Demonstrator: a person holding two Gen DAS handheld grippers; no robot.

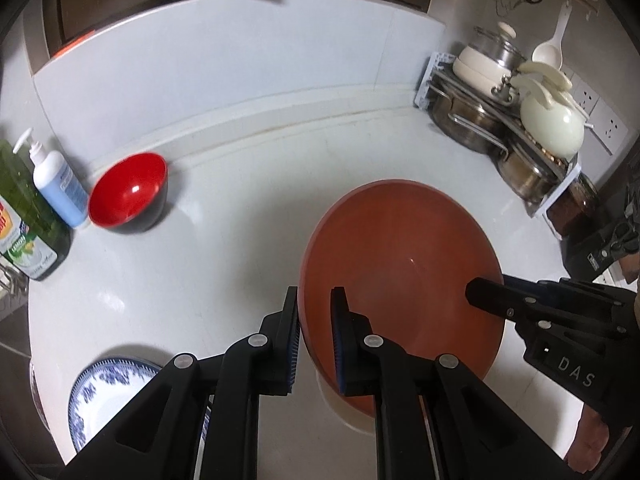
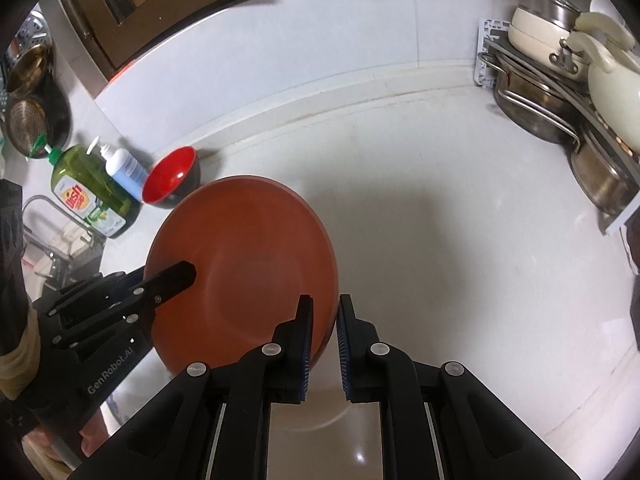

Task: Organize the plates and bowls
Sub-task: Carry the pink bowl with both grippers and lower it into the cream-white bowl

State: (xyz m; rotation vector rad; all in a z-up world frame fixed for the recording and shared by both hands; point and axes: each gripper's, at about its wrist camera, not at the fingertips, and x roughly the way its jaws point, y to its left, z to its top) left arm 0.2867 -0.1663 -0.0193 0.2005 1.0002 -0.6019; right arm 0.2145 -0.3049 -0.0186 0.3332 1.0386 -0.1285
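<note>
A large brown plate hangs tilted above the white counter, held at opposite rims. My left gripper is shut on its left rim. My right gripper is shut on its right rim, one finger lying across the plate's face. A red bowl with a black outside stands at the back left by the wall. A blue-patterned white plate lies at the near left, partly behind my left gripper. Under the brown plate shows a pale round edge that I cannot identify.
A green dish-soap bottle and a blue pump bottle stand left of the red bowl. A rack stacked with pots, pans and a cream kettle fills the back right corner. A tap is at the far left.
</note>
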